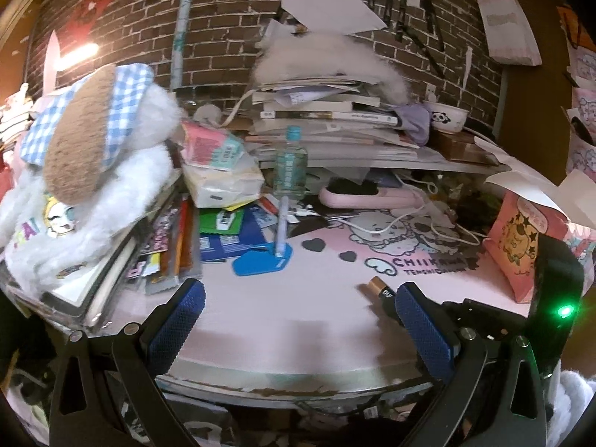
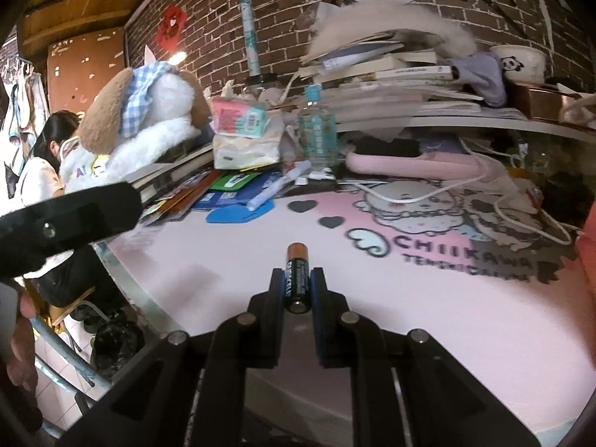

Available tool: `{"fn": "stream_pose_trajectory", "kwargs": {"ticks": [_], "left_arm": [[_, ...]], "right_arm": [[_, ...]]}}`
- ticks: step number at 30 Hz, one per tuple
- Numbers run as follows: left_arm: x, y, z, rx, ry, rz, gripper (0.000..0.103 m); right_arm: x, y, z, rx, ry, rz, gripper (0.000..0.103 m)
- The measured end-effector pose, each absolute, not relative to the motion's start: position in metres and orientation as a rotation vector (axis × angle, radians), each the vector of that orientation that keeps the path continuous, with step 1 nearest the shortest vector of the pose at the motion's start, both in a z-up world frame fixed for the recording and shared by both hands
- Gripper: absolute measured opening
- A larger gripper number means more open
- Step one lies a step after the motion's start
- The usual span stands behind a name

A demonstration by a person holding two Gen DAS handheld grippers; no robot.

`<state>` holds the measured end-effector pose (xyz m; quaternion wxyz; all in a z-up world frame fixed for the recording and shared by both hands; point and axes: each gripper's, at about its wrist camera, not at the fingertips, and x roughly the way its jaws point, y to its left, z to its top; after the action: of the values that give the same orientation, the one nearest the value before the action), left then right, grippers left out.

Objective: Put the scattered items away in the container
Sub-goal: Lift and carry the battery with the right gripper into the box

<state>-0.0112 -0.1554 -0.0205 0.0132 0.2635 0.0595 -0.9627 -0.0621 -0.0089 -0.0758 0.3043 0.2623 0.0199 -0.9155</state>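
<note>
Jaws of the right gripper clamped on a battery above the pink tabletop, left gripper jaws spread wide and empty beside that battery, blue pad behind

Both cameras sat low at the desk's near edge and looked forward and slightly down across the pink desk mat toward the brick wall. The left view stood a little further back. Both shared the plush dog at ten o'clock, the water bottle at twelve, and the battery, very near in the right view.
</note>
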Motion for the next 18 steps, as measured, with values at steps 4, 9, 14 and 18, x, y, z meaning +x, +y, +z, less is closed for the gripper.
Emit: {"fn": "stream_pose_trajectory", "kwargs": {"ticks": [4,9,14,18], "left_arm": [[-0.019,-0.141,-0.021,0.84,0.178,-3.032,0.103],[-0.028,-0.122,-0.022,0.863,0.169,-3.061,0.103],[-0.032,-0.11,-0.019,0.867,0.161,-3.086,0.103],[-0.034,-0.101,-0.015,0.868,0.148,-3.106,0.103]], "right_arm": [[-0.063,0.01,-0.068,0.681,0.046,-2.434,0.011],[-0.061,0.037,-0.051,0.651,0.055,-2.388,0.011],[-0.057,0.063,-0.027,0.624,0.06,-2.335,0.011],[-0.047,0.081,-0.005,0.561,0.084,-2.338,0.011]]}}
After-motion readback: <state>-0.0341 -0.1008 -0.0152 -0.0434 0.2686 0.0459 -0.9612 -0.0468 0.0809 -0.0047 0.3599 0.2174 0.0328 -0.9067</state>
